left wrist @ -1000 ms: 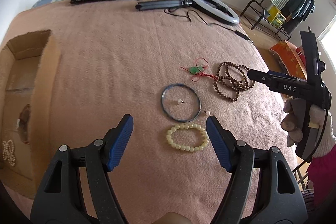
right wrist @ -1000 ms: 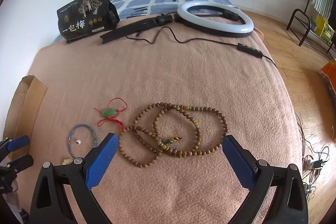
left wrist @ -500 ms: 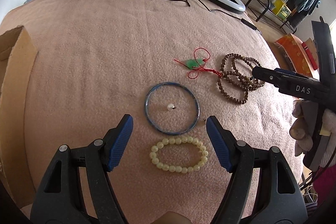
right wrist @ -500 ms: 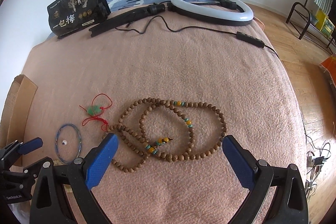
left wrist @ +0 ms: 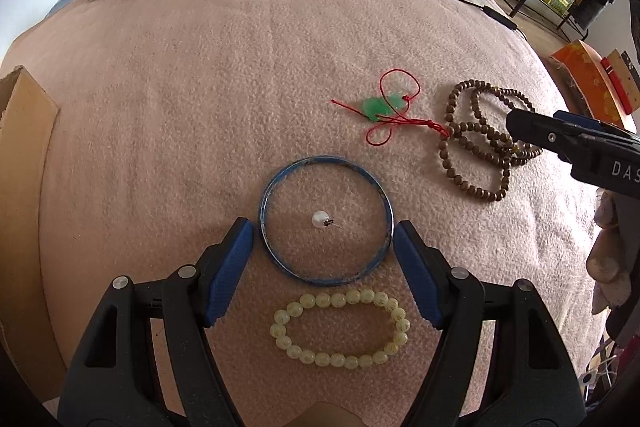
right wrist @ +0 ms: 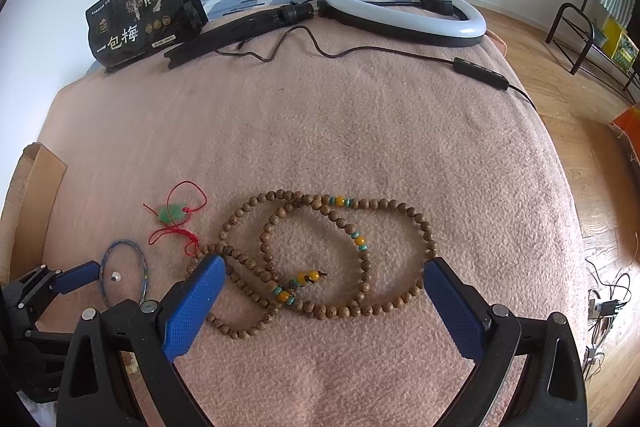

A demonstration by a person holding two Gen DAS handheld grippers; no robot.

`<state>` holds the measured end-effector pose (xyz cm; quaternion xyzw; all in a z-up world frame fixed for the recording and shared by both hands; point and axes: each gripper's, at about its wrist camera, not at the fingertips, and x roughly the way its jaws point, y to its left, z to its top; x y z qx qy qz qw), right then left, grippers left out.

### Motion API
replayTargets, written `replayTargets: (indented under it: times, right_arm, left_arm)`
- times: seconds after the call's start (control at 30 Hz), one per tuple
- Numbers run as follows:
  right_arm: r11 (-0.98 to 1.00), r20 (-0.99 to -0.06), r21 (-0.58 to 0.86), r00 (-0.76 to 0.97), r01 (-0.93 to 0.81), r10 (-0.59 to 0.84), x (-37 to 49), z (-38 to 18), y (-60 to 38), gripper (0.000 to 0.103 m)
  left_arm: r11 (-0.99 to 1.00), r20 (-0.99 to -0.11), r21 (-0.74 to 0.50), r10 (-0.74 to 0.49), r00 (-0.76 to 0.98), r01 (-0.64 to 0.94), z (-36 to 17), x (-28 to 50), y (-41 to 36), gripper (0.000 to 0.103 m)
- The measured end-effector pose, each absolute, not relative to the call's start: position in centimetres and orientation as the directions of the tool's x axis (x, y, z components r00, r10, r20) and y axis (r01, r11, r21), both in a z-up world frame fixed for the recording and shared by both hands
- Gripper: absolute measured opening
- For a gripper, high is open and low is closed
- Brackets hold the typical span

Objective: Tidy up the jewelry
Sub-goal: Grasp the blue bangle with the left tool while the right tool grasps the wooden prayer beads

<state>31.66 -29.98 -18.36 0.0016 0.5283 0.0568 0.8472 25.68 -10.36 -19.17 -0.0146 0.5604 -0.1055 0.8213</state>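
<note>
**Two claws spread wide over jewelry on the bed**

Two claws, both holding nothing. My left claw stands wide, its blue pads either side of the blue bangle, apparently not touching it. A small pearl stud lies inside the ring. The pale bead bracelet lies nearer me. My right claw gapes above the coiled wooden bead string. The green pendant on red cord lies beside the beads, all on the pink blanket.
</note>
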Motion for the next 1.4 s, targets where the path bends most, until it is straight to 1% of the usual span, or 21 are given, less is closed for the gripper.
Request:
replayTargets:
  times: [0.1,0.23,0.4,0.47,0.53,0.57,0.63,0.73,0.8,0.83,0.87,0.9,0.97,1.0,1.03,1.07,1.1,1.13,1.33,1.37,1.4]
  right_arm:
    - [0.992,-0.897,0.064,0.430,-0.108,0.104,31.8,-18.6,-29.4,0.101]
    - [0.990,-0.903,0.052,0.418,-0.134,0.104,31.9,-19.1,-28.4,0.101]
    - [0.988,-0.915,0.053,0.390,-0.148,0.108,32.1,-20.1,-27.9,0.101]
    - [0.986,-0.921,0.061,0.371,-0.156,0.116,32.2,-20.6,-27.8,0.101]
    - [0.985,-0.926,0.048,0.362,-0.164,0.106,32.3,-21.0,-27.5,0.101]
    - [0.985,-0.929,0.033,0.360,-0.167,0.092,32.4,-21.2,-27.4,0.101]
    - [0.985,-0.934,0.019,0.348,-0.170,0.078,32.5,-21.7,-27.3,0.100]
    - [0.985,-0.938,0.001,0.341,-0.174,0.061,32.6,-22.2,-27.3,0.097]
    - [0.983,-0.935,-0.007,0.350,-0.186,0.059,32.5,-22.0,-27.2,0.089]
    - [0.981,-0.934,-0.008,0.353,-0.192,0.061,32.5,-21.8,-27.1,0.079]
    - [0.980,-0.932,-0.005,0.356,-0.198,0.067,32.4,-21.6,-27.0,0.067]
    - [0.979,-0.931,0.000,0.356,-0.203,0.074,32.4,-21.5,-27.0,0.061]
    - [0.976,-0.930,0.007,0.357,-0.218,0.086,32.3,-21.3,-27.0,0.035]
    - [0.975,-0.929,0.011,0.358,-0.224,0.093,32.3,-21.2,-27.0,0.032]
    - [0.974,-0.928,0.018,0.359,-0.226,0.100,32.3,-21.1,-27.1,0.024]
    - [0.974,-0.927,0.027,0.360,-0.225,0.109,32.3,-21.1,-27.2,0.019]
    - [0.974,-0.924,0.039,0.362,-0.224,0.120,32.2,-20.9,-27.3,0.016]
    - [0.974,-0.922,0.055,0.364,-0.219,0.134,32.2,-20.8,-27.4,0.011]
    - [0.973,-0.911,0.063,0.386,-0.221,0.146,31.4,-19.9,-27.6,0.010]
    - [0.973,-0.908,0.067,0.391,-0.219,0.150,31.3,-19.6,-27.6,0.004]
    - [0.974,-0.906,0.068,0.396,-0.217,0.151,31.2,-19.5,-27.6,0.004]
  left_arm:
    - [0.978,-0.915,-0.147,-0.191,0.356,0.147,-19.2,26.0,-10.4,0.082]
    - [0.982,-0.918,-0.111,-0.160,0.363,0.152,-19.8,26.4,-10.8,0.082]
    - [0.982,-0.911,-0.098,-0.154,0.384,0.161,-19.9,26.0,-10.8,0.082]
    - [0.982,-0.908,-0.093,-0.152,0.390,0.167,-19.9,25.8,-10.8,0.081]
    - [0.982,-0.906,-0.087,-0.147,0.397,0.166,-19.8,25.7,-10.7,0.076]
    - [0.983,-0.905,-0.086,-0.146,0.400,0.165,-19.8,25.7,-10.6,0.075]
    - [0.982,-0.904,-0.094,-0.155,0.399,0.166,-19.8,25.7,-10.4,0.075]
    - [0.980,-0.902,-0.095,-0.158,0.402,0.172,-19.7,25.7,-10.4,0.074]
    - [0.980,-0.901,-0.098,-0.161,0.404,0.173,-19.7,25.6,-10.3,0.074]
    - [0.980,-0.900,-0.101,-0.164,0.404,0.174,-19.7,25.6,-10.3,0.074]
    - [0.979,-0.899,-0.103,-0.167,0.404,0.174,-19.7,25.7,-10.3,0.074]
    - [0.979,-0.899,-0.105,-0.169,0.404,0.175,-19.7,25.7,-10.2,0.074]
    - [0.978,-0.898,-0.109,-0.173,0.404,0.177,-19.6,25.6,-10.2,0.074]
    - [0.978,-0.897,-0.113,-0.177,0.404,0.178,-19.5,25.6,-10.1,0.074]
    - [0.977,-0.897,-0.116,-0.180,0.404,0.179,-19.5,25.6,-10.0,0.074]
    - [0.977,-0.897,-0.119,-0.183,0.403,0.179,-19.4,25.6,-10.0,0.074]
    - [0.976,-0.897,-0.123,-0.187,0.401,0.180,-19.3,25.6,-9.9,0.074]
    - [0.976,-0.896,-0.127,-0.190,0.402,0.178,-19.2,25.6,-9.8,0.074]
    - [0.975,-0.886,-0.140,-0.201,0.417,0.173,-18.2,25.5,-9.3,0.074]
    - [0.975,-0.885,-0.141,-0.203,0.420,0.175,-18.0,25.4,-9.2,0.074]
    - [0.974,-0.883,-0.142,-0.205,0.422,0.176,-17.9,25.4,-9.2,0.074]
